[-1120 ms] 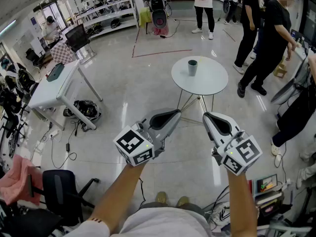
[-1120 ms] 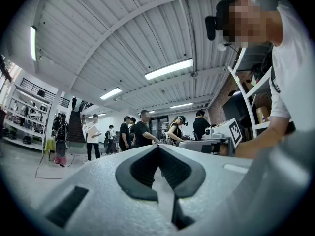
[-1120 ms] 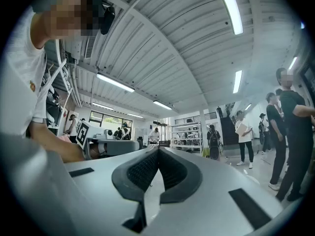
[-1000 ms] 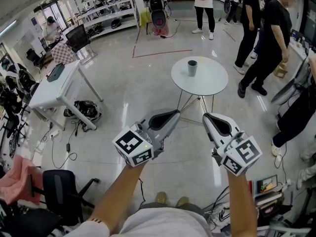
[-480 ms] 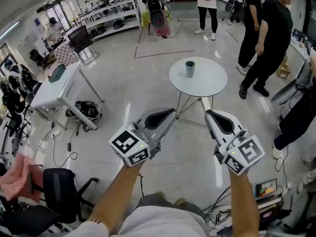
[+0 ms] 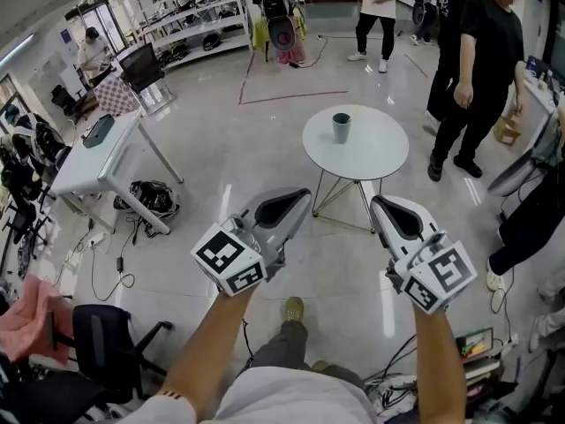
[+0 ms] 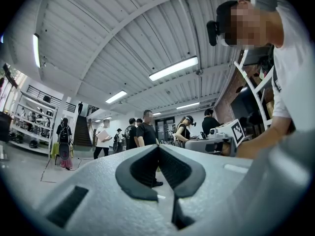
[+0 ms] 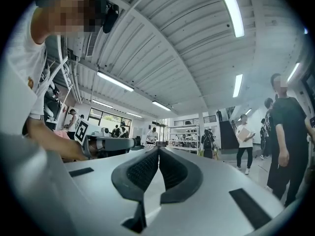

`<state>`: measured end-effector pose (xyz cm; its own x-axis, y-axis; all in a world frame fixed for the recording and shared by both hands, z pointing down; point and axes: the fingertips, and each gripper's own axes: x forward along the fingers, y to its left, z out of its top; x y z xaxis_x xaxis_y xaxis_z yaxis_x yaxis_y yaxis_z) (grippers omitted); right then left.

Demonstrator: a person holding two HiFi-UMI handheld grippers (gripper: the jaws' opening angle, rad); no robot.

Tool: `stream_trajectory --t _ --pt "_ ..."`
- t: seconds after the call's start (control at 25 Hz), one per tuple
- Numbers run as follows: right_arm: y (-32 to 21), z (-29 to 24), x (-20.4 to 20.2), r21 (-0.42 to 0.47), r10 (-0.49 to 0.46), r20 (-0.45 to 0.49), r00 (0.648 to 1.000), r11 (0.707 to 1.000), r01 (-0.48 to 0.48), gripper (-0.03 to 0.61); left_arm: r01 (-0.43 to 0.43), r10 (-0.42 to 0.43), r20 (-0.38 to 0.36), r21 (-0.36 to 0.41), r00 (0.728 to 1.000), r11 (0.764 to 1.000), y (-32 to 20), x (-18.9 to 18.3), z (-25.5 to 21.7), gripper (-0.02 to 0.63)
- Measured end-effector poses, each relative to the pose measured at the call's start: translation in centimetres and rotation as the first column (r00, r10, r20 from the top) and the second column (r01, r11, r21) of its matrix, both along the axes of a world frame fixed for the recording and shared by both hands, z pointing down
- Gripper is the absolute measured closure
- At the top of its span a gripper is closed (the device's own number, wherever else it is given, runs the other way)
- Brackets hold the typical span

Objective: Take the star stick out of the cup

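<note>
A small grey-blue cup (image 6: 341,127) stands on a round white table (image 6: 371,153) some way ahead on the floor. No star stick can be made out at this distance. My left gripper (image 6: 298,199) and right gripper (image 6: 382,205) are held side by side in the air, well short of the table. Both are shut with nothing between the pads. In the left gripper view the left gripper's (image 7: 157,149) dark pads meet, and the right gripper (image 8: 158,151) looks the same in its own view. Both point up toward the ceiling.
A white desk (image 6: 95,161) stands at the left with a dark bag (image 6: 152,198) on the floor beside it. A black office chair (image 6: 104,343) is at the lower left. Several people (image 6: 477,56) stand right of and behind the table. Shelves (image 6: 190,11) line the back.
The person has stepped forward, one shoe now showing below the grippers. The table sits slightly lower in view. Both grippers stay shut and empty.
</note>
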<state>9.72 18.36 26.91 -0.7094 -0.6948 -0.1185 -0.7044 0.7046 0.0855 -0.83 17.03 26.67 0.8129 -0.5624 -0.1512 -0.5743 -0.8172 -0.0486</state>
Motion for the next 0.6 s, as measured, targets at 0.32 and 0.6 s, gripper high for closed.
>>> stream_trajectory --t 0.32,0.6 --pt "-8.3 1.0 -1.2 -0.017 0.04 -0.02 0.999 0.999 -0.04 0.566 -0.024 0.024 -0.017 0.01 1.0 1.0 -8.5 -1.4 0.7 0.598" --pt "-17.3 1.8 -3.2 -0.051 0.1 -0.029 0.995 0.994 -0.101 0.566 -0.065 0.065 0.003 0.01 0.998 0.998 -17.6 -3.5 1.2 0.598"
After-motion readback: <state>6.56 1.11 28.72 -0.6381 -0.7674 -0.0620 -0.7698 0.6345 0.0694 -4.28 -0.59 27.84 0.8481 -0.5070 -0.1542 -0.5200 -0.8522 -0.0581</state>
